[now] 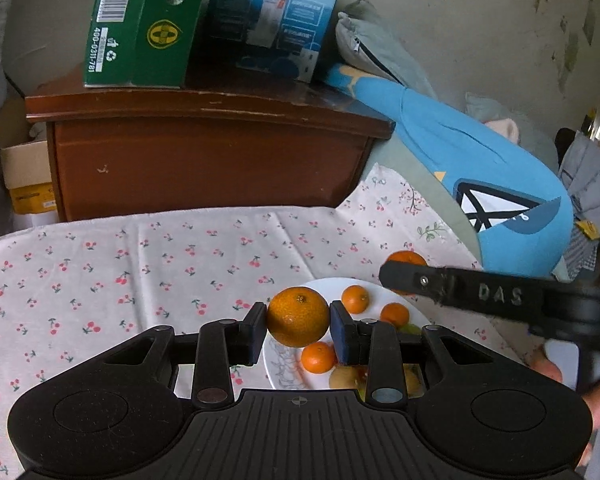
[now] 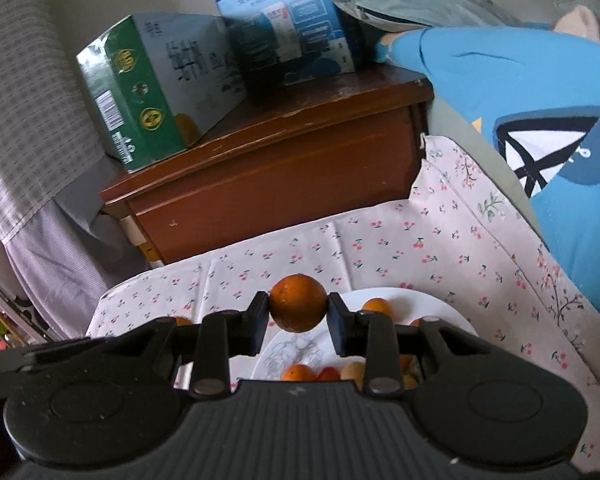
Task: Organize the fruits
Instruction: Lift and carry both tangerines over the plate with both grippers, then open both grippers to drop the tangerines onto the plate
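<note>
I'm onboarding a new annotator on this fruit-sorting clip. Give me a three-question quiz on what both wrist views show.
1. True or false: the left gripper holds nothing.
2. What lies under the white plate? A) bare wood B) a cherry-print cloth C) a towel
3. Fill in: the right gripper is shut on an ____.

Key:
1. False; its pads clamp an orange above the plate.
2. B; the cherry-print cloth covers the surface.
3. Orange; a second orange sits between its pads.

Green box (image 1: 140, 24) and blue box (image 1: 276, 20) (side by side) top a wooden cabinet (image 1: 204, 160).
</note>
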`<state>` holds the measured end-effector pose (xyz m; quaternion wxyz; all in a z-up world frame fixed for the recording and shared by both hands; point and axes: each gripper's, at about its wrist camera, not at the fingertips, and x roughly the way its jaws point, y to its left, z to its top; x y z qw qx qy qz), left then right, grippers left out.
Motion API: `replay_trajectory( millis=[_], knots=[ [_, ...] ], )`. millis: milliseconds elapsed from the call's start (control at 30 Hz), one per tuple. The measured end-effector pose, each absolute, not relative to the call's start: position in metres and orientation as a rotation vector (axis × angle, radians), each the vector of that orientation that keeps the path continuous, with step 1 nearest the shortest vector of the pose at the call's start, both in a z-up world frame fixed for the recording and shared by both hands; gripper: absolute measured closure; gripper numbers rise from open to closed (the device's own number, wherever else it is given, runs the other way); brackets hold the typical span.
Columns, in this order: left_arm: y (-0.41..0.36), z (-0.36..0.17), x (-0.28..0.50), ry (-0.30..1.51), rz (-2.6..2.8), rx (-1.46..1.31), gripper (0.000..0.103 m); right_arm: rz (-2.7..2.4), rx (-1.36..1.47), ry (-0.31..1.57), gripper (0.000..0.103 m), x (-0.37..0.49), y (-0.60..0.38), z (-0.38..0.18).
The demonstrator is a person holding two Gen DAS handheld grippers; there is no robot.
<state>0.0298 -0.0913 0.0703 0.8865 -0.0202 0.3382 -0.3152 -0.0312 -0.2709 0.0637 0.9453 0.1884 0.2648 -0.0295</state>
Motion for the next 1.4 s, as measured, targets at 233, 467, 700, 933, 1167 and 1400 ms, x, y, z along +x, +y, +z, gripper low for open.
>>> replay_trajectory(
  millis=[233,467,700,933,1167,1400],
  knots=[
    [-0.103,0.049,0.03,0.776,-0.655,-0.001,0.072,-0.068,0.47,0.596,0.072,-0.014,-0.286,0.043],
    [-0.114,0.031,0.028,0.825,-0.664,0.042,0.072,-0.07,0.486,0.65,0.072,0.001,-0.288,0.025],
    [-0.123,0.022,0.027,0.86,-0.67,0.066,0.072,-0.098,0.469,0.692,0.072,0.01,-0.287,0.01],
    [-0.127,0.023,0.025,0.86,-0.664,0.092,0.071,-0.131,0.462,0.685,0.068,0.009,-0.289,0.01],
    [-0.129,0.032,0.019,0.828,-0.651,0.119,0.043,-0.13,0.462,0.668,0.066,0.005,-0.289,0.017],
    [-0.127,0.042,0.013,0.821,-0.625,0.153,0.02,-0.147,0.47,0.634,0.054,-0.005,-0.287,0.033]
  ],
)
